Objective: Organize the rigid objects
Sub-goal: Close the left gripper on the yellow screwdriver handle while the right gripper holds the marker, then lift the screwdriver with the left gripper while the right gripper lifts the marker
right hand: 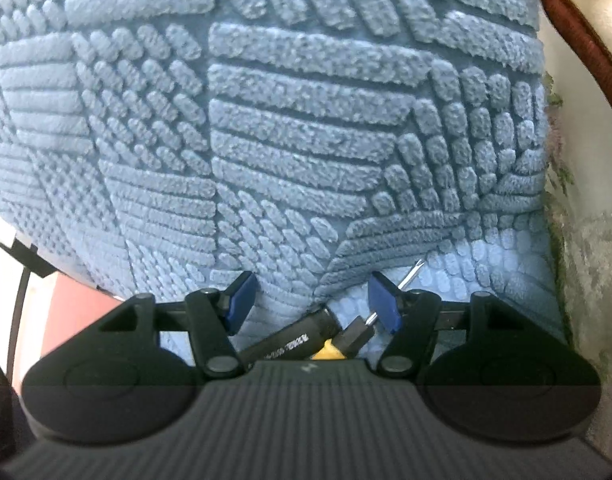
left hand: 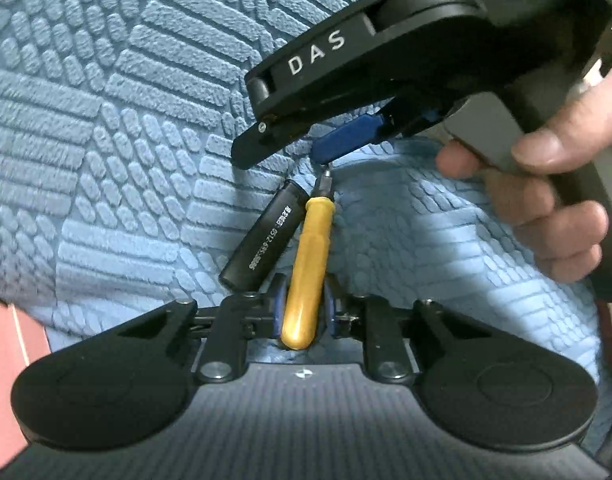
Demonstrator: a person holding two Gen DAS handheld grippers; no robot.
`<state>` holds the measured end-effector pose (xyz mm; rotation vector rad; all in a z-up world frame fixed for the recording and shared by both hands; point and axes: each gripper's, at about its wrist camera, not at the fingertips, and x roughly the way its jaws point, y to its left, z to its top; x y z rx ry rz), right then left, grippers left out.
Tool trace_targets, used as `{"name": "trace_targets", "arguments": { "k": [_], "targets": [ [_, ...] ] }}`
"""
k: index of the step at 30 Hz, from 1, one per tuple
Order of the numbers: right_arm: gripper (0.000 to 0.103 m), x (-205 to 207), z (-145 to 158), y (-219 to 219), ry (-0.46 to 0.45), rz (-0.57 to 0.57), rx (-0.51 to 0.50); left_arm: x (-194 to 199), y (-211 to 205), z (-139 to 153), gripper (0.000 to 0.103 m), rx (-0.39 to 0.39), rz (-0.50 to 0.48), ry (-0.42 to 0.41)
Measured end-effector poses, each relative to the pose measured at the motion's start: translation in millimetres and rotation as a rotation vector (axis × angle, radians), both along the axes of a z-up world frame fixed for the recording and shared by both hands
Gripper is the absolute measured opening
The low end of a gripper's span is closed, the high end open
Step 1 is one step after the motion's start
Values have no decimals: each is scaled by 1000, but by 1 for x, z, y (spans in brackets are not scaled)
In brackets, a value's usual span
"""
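My left gripper (left hand: 302, 312) is clamped on the yellow screwdriver (left hand: 308, 264), whose shaft points away from me. A black cylinder (left hand: 262, 236) lies touching its left side on the blue textured blanket (left hand: 126, 120). My right gripper (left hand: 330, 144) hovers above the tip, hand (left hand: 554, 200) on the trigger.

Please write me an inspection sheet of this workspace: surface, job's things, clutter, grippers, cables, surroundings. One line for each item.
Surface: blue textured mat, raised woven pattern.
Job's things: yellow-handled screwdriver and black cylinder with printed text, lying side by side, touching.
Clutter: nothing seen.
Grippers: left gripper shut on the screwdriver handle; right gripper open, above the screwdriver's tip end, held by a hand.
Cables: thin black cable at the left edge.
Surroundings: dark red wooden trim and floral fabric at the right.
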<state>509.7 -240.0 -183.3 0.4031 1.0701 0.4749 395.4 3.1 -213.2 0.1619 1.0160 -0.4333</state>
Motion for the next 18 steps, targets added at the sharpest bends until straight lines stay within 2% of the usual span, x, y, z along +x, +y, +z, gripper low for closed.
{"name": "trace_targets", "arguments": {
  "k": [8,12,18],
  "targets": [
    [66,-9,6,37,-29,70,-39,-28,10,18,21,-65,90,20],
    [66,-19,11,43,-44,91,-45,-54,17,28,20,-118,134,27],
    [66,-41,15,45,-60,124,-57,-90,17,33,20,-127,171,36]
  ]
}}
